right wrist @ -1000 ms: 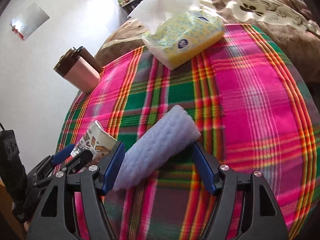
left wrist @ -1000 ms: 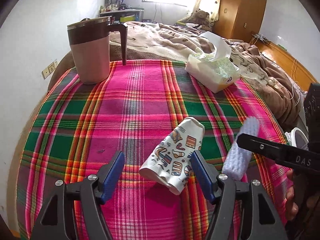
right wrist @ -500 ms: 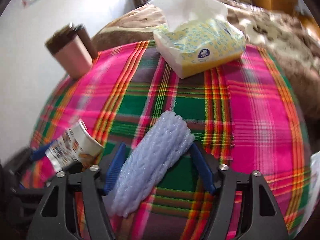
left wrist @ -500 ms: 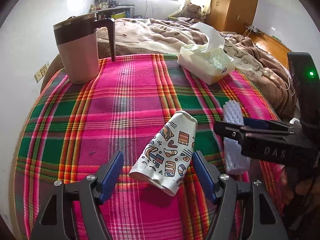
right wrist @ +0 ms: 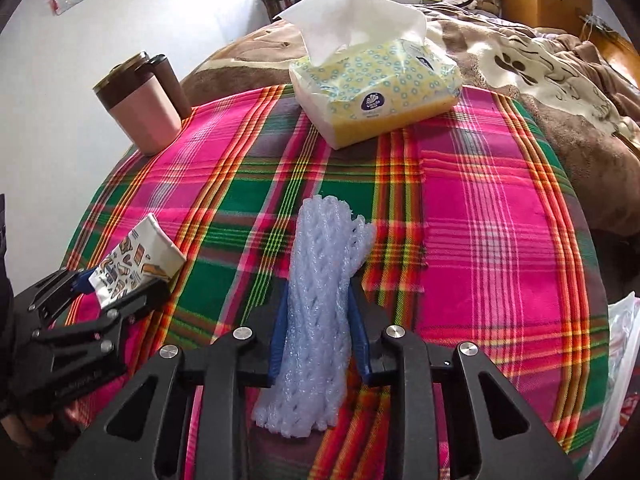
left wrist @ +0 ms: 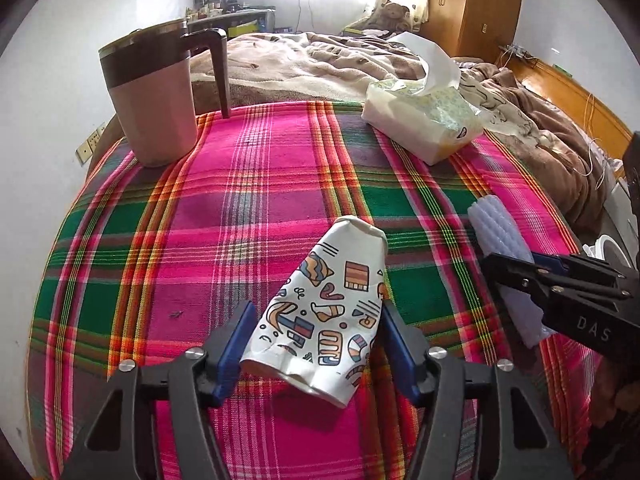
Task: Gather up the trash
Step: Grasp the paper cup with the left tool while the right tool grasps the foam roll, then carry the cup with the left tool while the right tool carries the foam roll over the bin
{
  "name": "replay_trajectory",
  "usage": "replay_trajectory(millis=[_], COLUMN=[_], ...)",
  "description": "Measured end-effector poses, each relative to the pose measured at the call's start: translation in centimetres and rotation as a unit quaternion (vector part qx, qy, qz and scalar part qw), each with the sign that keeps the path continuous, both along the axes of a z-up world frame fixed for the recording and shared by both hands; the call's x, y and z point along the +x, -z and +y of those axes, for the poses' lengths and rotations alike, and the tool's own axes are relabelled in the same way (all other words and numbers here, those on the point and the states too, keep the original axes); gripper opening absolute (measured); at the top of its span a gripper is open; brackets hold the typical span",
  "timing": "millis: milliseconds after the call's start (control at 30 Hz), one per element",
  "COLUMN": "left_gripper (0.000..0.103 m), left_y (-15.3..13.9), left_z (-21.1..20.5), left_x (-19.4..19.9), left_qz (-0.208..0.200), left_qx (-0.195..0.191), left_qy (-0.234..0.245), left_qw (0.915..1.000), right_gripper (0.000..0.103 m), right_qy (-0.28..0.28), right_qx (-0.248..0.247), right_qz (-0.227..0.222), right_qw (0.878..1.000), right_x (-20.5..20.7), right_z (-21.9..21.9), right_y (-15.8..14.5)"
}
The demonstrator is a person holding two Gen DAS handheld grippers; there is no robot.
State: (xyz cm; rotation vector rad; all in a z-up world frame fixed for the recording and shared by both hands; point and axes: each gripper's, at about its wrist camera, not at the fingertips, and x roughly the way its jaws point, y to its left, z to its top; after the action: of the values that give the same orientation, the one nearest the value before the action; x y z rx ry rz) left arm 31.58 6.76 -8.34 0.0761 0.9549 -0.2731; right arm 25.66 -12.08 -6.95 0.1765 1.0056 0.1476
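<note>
Crushed paper cup (left wrist: 328, 312): lies on its side on the plaid-covered surface (left wrist: 256, 200), nearer the camera than the tissue pack (left wrist: 424, 120), its flattened mouth toward the left gripper.
Foam net sleeve (right wrist: 320, 304): pale blue, lying lengthwise, just right of the cup and on the near side of the tissue pack.
Left gripper (left wrist: 316, 344): its blue pads bracket the cup's wide end, both at or very near the paper; I judge it closing on the cup but not yet clearly clamped, so whether it grips cannot be told.
Right gripper (right wrist: 318, 336): squeezed onto the foam sleeve, which is pinched narrow between the pads.
Pink mug (left wrist: 156, 96): upright, well to the left of the tissue pack at the far edge of the surface; probably not trash.
Plastic bag (right wrist: 620, 360): a pale edge shows off the surface's right side, well on the near side of the tissue pack; possibly the trash bag, though too little shows to be sure.
Progress: early. One piece looks secured, the other nearly so; both rest on the cloth, and lifting and dropping them away remains.
Change from half a second ago: the right pads, then apart with the sleeve loose between them, now press it; the left pads have drawn in closer to the cup.
</note>
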Motion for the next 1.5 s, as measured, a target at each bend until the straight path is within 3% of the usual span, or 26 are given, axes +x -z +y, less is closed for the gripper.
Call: replay_trajectory(millis=[267, 767, 1133, 1500], left_gripper=[0.061, 0.061, 0.061, 0.061], left_y=[-1.0, -5.5, -9.0, -10.7], left_z=[-0.1, -3.5, -7.6, -14.1], left_x=[-1.4, -7.7, -13.2, -16.9], left_qz=[-0.008, -0.051, -0.091, -0.112], left_qx=[-0.015, -0.044, -0.054, -0.067], left_qy=[-0.009, 0.001, 0.027, 0.069], left_qw=[0.9998, 0.9977, 0.9941, 0.9891], right_gripper=[0.028, 0.028, 0.028, 0.028], right_qy=[0.000, 0.020, 0.037, 0.080], right_qx=[0.006, 0.026, 0.023, 0.016], right_qz=[-0.024, -0.068, -0.119, -0.151], right_qw=[1.000, 0.997, 0.992, 0.985], right_x=[-2.3, -7.6, -12.9, -17.4], right_z=[-0.6, -4.7, -8.5, -14.1], right_y=[-0.9, -3.9, -6.8, -8.3])
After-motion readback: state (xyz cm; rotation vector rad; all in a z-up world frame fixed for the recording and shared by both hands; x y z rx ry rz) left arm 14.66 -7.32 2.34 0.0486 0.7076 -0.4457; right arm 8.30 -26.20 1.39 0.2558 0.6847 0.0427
